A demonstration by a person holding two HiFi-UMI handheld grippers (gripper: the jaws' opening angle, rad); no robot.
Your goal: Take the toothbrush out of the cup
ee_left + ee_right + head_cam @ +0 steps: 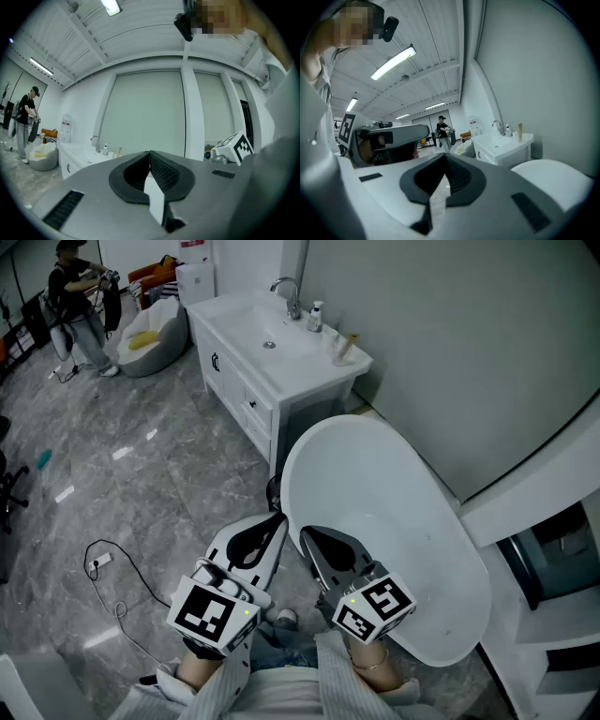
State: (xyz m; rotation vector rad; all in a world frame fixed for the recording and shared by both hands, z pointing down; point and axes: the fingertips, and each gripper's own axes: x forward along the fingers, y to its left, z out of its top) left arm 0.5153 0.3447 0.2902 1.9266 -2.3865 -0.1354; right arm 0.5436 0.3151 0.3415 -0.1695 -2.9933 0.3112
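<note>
Both grippers are held level, close to the body at the near end of the bathtub (403, 521). The left gripper (277, 518) has its jaws closed tip to tip with nothing between them, and the right gripper (307, 535) is likewise fully closed and empty. The toothbrush (350, 341) leans in the cup (341, 352) at the wall-side corner of the sink surface (234, 320) nearest the tub, past the small bottle (316, 317) and tap (289, 292), well apart from both grippers.
</note>
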